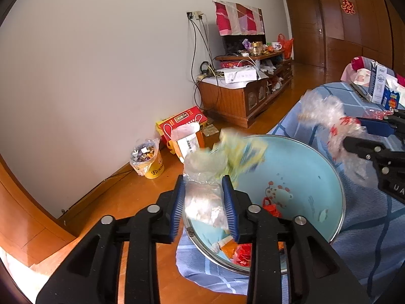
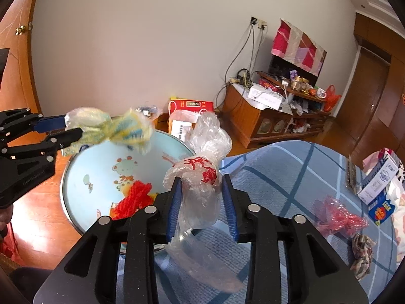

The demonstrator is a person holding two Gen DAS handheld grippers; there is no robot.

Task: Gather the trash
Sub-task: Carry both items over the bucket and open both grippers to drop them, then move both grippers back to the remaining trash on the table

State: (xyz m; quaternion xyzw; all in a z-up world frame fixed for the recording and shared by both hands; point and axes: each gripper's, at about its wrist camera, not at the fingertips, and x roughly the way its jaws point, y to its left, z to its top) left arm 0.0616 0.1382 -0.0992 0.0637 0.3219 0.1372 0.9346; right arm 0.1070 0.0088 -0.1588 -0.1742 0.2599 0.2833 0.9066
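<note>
Right wrist: crumpled clear bag [image 2: 202,177], red print, between tongs [image 2: 202,202]

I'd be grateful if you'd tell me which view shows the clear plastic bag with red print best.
The right wrist view: the bag with red print fills the centre between the right gripper's blue pads. The left wrist view shows it only blurred at the right edge.
</note>
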